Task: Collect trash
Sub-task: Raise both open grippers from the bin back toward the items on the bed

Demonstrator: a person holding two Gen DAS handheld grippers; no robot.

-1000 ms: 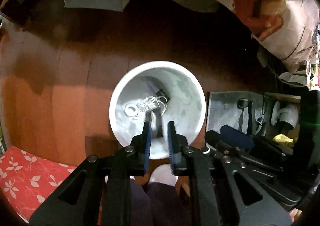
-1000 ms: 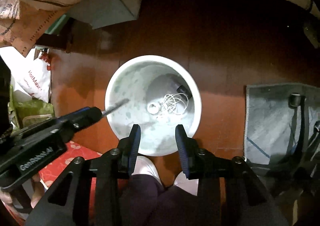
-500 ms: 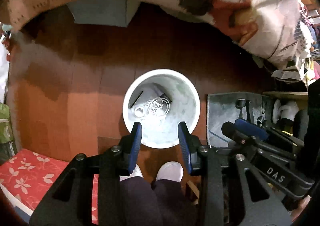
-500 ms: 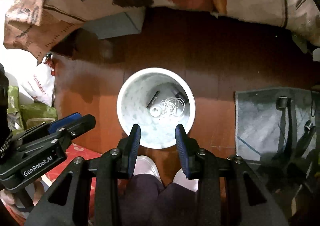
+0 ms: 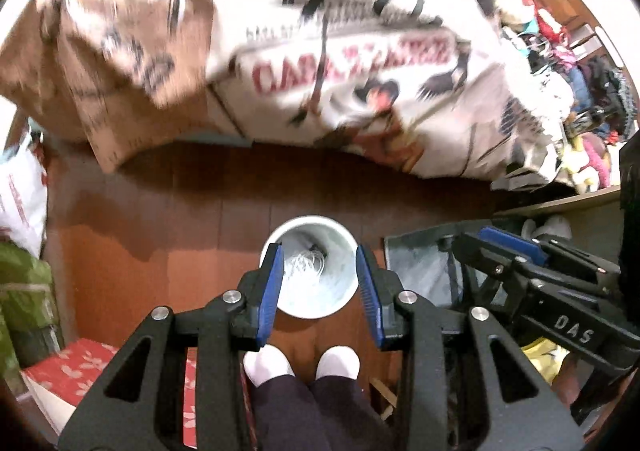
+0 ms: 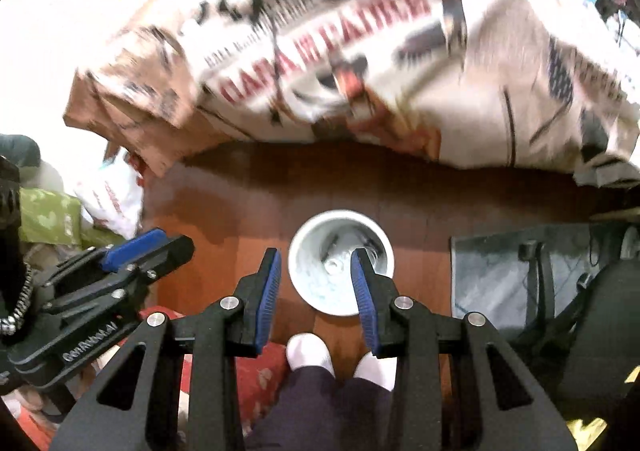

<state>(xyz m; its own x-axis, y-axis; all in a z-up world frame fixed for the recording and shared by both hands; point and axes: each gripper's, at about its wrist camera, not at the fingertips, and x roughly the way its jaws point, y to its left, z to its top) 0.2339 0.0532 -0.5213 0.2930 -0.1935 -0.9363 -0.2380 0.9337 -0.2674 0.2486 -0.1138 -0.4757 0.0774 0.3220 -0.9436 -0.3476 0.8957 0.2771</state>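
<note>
printed blanket [image 5: 360, 63] hangs over the far side of the wood floor [image 5: 180, 219]; grey mat [image 6: 492, 271] at floor's right edge, red floral box [image 5: 84, 367] near-left.

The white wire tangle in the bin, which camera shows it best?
The left wrist view: the wire tangle lies plainly visible between the open jaws, inside the white bin. In the right wrist view, one jaw covers most of it; only a small roll and blurred bits show.
</note>
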